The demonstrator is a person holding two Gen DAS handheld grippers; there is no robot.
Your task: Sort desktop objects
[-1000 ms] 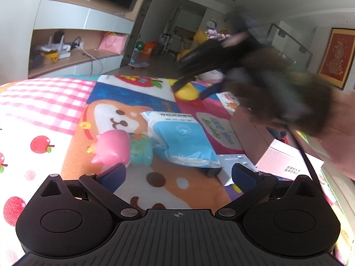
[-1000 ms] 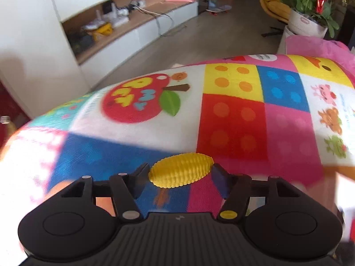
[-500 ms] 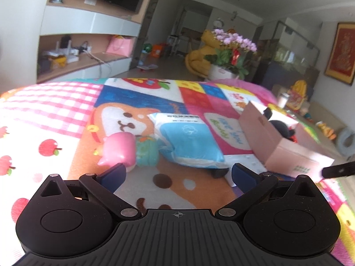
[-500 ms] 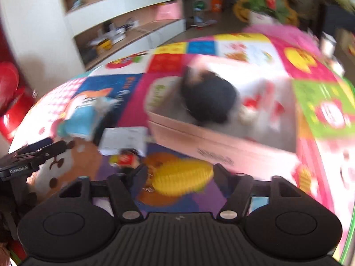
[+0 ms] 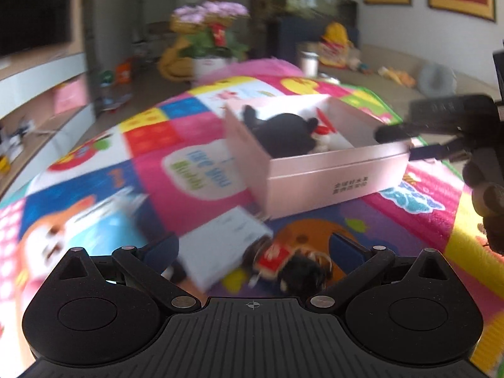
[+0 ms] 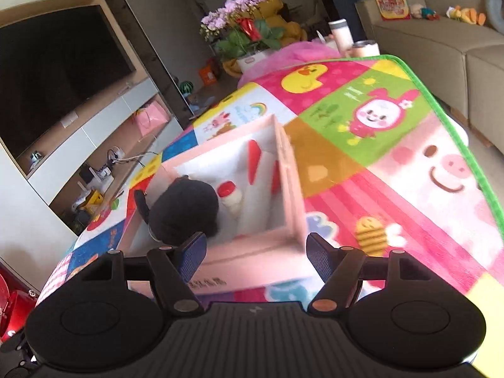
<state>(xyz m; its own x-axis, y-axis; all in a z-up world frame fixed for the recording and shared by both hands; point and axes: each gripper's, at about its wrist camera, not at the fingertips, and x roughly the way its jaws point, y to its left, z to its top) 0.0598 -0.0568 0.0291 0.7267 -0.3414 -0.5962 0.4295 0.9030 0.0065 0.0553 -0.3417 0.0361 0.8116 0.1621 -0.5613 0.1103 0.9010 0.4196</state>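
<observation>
A: Where the right wrist view looks down into the open pink cardboard box (image 6: 293, 189), what shows there?

B: A black plush toy (image 6: 184, 209) inside. The right hand-held gripper (image 6: 256, 250) hangs over the box's near wall, jaws opening, nothing between them.

A: And only in the left view?

B: A flat white carton (image 5: 220, 247) and a small dark toy (image 5: 293, 266) before the box, on the colourful counter mat (image 5: 189, 170). The left hand-held gripper (image 5: 252, 252) stands apart, empty, tilted downward.

pink box (image 5: 330, 176) x1 | black plush (image 6: 184, 211) in box x1 | red-capped white bottle (image 6: 231, 197) in box x1 | white flat box (image 5: 220, 249) on mat x1 | small dark toy w/ red tag (image 5: 293, 264) x1 | play mat (image 6: 378, 157) x1 | grippers x2: left gripper (image 5: 252, 247), right gripper (image 6: 256, 253)
</observation>
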